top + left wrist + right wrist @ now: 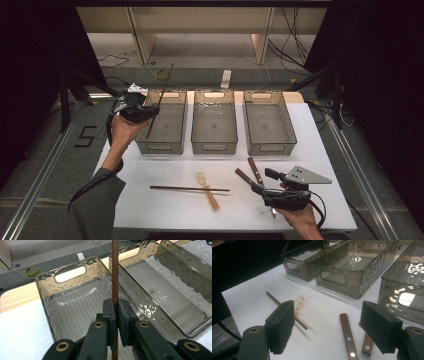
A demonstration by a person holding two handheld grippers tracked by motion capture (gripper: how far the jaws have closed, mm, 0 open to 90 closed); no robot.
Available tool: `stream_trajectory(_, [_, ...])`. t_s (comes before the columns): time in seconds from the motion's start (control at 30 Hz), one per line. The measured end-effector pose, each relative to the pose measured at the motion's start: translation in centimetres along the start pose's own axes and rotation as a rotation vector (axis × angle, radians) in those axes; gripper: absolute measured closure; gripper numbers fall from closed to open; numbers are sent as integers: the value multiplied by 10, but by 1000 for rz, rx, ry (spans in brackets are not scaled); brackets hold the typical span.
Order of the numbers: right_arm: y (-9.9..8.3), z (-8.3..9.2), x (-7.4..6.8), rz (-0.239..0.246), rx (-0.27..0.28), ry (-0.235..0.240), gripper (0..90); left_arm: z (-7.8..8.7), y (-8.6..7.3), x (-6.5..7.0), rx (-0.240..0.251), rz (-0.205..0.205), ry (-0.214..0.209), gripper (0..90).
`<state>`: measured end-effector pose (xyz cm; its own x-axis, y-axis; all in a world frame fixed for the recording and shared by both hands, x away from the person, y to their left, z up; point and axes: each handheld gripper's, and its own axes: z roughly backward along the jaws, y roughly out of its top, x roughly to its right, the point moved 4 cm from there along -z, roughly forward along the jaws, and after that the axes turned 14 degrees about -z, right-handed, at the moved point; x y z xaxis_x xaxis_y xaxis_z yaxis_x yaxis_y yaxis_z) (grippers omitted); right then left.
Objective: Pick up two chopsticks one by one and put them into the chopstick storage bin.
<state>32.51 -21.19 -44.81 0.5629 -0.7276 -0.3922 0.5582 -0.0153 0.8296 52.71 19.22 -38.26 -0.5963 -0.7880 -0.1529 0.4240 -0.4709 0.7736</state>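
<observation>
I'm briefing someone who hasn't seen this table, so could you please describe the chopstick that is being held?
Start at the row of three smoky clear bins along the table's far edge and take the left bin. Above it the left gripper pinches a thin dark brown chopstick, slanted over that bin. Its twin chopstick lies flat on the table, across a clear spoon.

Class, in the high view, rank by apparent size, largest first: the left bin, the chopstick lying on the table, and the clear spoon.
1. Left bin
2. Chopstick on the table
3. Clear spoon
</observation>
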Motion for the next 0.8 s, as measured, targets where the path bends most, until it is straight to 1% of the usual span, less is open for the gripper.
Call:
stream_trajectory(0.1, [0,0,0,0,0,1,284,-2,-2,-1,2,-1,2,838])
stream_trajectory(0.17, [0,0,0,2,-1,1,284,-5,-4,-1,-13,-11,14,838])
stream_trajectory(0.27, [0,0,0,0,1,2,284,-9,-9,-5,-16,8,17,838])
stream_trajectory(0.33, [0,0,0,2,-2,3,284,-11,-12,-7,-12,2,25,837])
stream_trajectory(0.43, [0,0,-1,3,-2,7,284,-16,-18,-11,-26,16,33,837])
stream_trajectory(0.47, [0,0,-1,5,-4,6,284,-17,-20,-12,-29,23,29,837])
stream_trajectory(0.6, [0,0,-1,4,-3,9,284,-22,-25,-13,-34,31,30,837])
stream_trajectory(0.8, [0,0,-1,5,-6,9,284,-24,-29,-13,-39,38,29,836])
